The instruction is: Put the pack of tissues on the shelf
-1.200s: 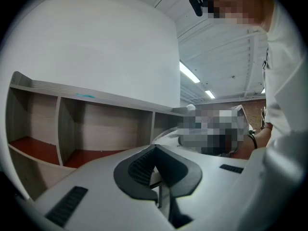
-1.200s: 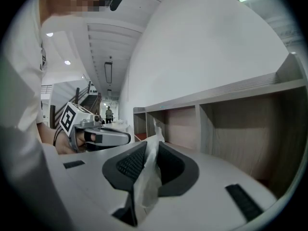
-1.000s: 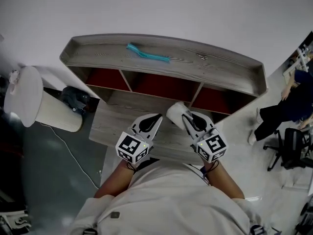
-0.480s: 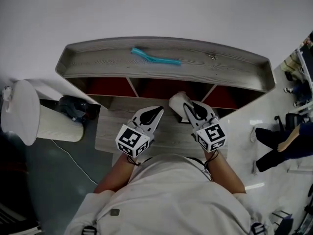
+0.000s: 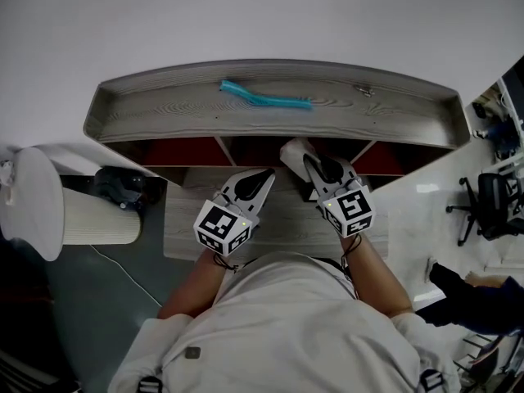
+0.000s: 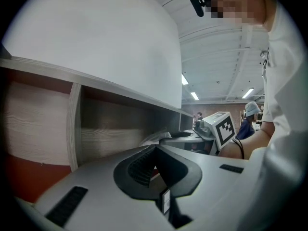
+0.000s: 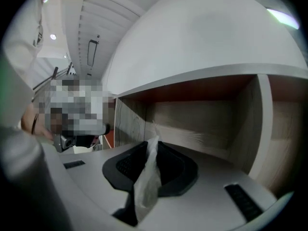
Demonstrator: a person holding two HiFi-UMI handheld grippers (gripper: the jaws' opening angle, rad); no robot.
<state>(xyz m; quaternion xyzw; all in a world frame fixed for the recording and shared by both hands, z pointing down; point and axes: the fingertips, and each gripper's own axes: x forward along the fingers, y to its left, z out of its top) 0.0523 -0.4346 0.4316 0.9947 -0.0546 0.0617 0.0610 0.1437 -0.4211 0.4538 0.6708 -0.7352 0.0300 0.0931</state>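
A white pack of tissues (image 5: 293,152) is held in my right gripper (image 5: 311,162), which is shut on it. The pack's tip is at the front edge of the grey wooden shelf unit (image 5: 164,105), by the middle opening under its top board. In the right gripper view the pack (image 7: 147,179) stands edge-on between the dark pads of the right gripper (image 7: 151,146), and a wood-lined compartment (image 7: 202,124) lies straight ahead. My left gripper (image 5: 265,174) hovers beside it over the lower board, and in its own view the left gripper (image 6: 156,149) is shut and holds nothing.
A teal strip (image 5: 266,98) and a small metal piece (image 5: 363,91) lie on the shelf's top. A white cylinder (image 5: 49,211) and a dark object (image 5: 119,185) sit on the floor at the left. An office chair (image 5: 491,211) stands at the right.
Both grippers have moved forward toward the shelf. The tissue pack now reaches the edge of the top board. A person at the right has moved down out of the middle of the view.
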